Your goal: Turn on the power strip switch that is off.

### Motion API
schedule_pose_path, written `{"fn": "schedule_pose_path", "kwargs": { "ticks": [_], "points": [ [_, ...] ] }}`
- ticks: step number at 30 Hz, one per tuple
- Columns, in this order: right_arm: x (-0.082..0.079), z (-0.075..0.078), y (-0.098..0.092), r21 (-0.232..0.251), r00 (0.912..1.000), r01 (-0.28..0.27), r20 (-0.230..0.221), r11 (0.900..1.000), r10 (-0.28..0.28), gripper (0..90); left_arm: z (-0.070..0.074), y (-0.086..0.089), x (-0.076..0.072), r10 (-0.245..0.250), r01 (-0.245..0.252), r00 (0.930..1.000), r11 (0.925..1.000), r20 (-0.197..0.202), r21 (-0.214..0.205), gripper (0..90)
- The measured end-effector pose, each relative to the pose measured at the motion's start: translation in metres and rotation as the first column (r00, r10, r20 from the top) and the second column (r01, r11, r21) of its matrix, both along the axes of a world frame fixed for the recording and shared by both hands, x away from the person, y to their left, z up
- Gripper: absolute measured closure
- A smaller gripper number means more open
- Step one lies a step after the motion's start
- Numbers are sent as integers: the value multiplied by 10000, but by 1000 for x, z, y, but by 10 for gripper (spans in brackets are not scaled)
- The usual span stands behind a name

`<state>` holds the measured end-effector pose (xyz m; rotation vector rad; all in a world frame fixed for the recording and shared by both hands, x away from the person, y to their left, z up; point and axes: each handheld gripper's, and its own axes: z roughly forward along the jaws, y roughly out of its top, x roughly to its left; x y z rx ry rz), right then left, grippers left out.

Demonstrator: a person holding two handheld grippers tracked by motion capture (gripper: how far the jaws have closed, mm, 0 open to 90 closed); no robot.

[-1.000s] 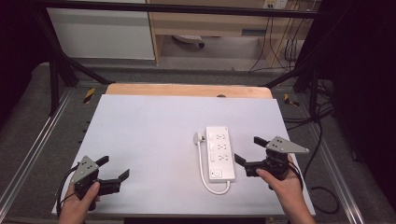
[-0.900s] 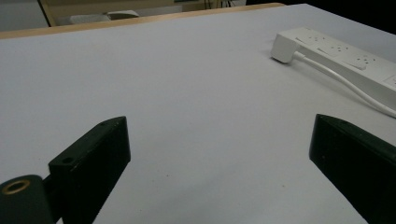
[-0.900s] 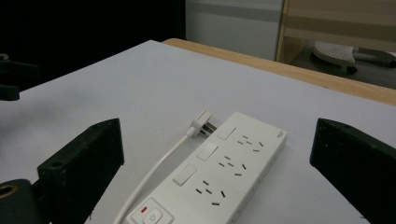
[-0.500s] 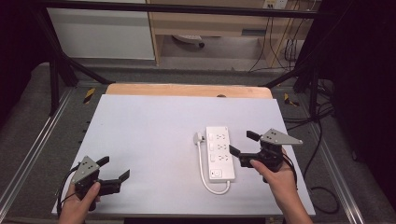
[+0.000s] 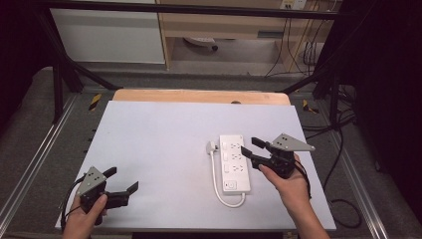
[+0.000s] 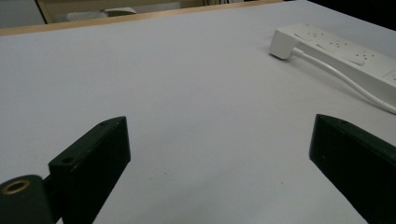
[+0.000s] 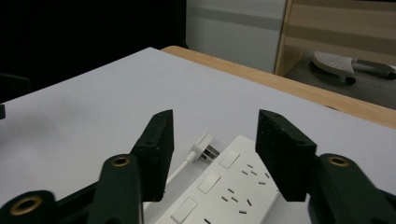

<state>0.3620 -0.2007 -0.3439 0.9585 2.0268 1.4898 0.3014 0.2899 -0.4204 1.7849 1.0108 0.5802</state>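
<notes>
The right gripper (image 5: 249, 149) hangs just above the white power strip (image 5: 235, 162), its 2 black jaws part-way apart with nothing pinched between them. They have just been closing, and from the right gripper view the gap between them (image 7: 212, 154) is bare — the strip's socket face (image 7: 224, 196) lies below and beyond the tips, not between the pads. Whether a tip brushes the strip's top I cannot tell. In the high view the jaws point left across the strip's right edge, over its upper half, and the grey three-cornered plate (image 5: 291, 143) rides on top of the gripper with the right hand (image 5: 286, 179) wrapped around the body behind it.

The strip lies flat on the white table (image 5: 164, 149), right of centre, long axis running away from the person. Its white cord (image 5: 217, 179) loops out of the near end and runs up the left side to the plug (image 5: 212, 147), which rests on the table just beside the strip's far left corner.

The left gripper (image 5: 122, 186) sits well apart at the near left corner of the table, held in the left hand (image 5: 87, 214). Its jaws stand wide and empty — the left gripper view shows bare table between them (image 6: 219, 154), with the strip (image 6: 345, 51) far off at upper right.
</notes>
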Motion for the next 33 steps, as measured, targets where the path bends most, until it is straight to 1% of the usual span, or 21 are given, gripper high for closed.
{"fn": "schedule_pose_path", "kwargs": {
  "ticks": [1,2,4,5,7,9,13,14,19,27,33],
  "points": [
    [0,0,1,37,10000,33,57,10000,-33,540,0,0,0,1,-1,10000,10000,-2,4,54],
    [0,0,1,37,10000,33,57,10000,-33,540,0,0,0,1,-1,10000,10000,-2,4,54],
    [1,1,2,76,10000,20,91,10000,-21,583,0,0,0,-4,4,10000,10000,-2,11,54],
    [2,1,4,-1,9999,13,151,10000,-13,623,0,0,0,-12,12,10000,10000,-7,12,54],
    [3,0,5,-20,9998,-19,190,10000,20,640,0,0,0,-12,12,10000,10000,-8,19,54],
    [3,-1,8,-93,9996,-110,275,9999,113,700,0,0,0,-14,14,10000,10000,-6,21,54],
    [5,-3,13,-203,9988,-280,392,9994,288,771,0,0,0,-20,20,10000,10000,-16,22,54],
    [5,-3,13,-203,9988,-280,392,9994,288,771,0,0,0,-19,20,10000,10000,-14,21,54],
    [6,-4,19,-354,9970,-436,623,9984,457,854,0,0,0,-25,25,10000,10000,-16,25,54],
    [8,-7,27,-590,9960,-709,508,9957,739,900,0,0,0,-37,37,10000,10000,-16,39,54],
    [12,-11,34,-624,9957,-816,382,9947,840,900,0,0,0,-37,37,10000,10000,-17,41,54]
  ]
}}
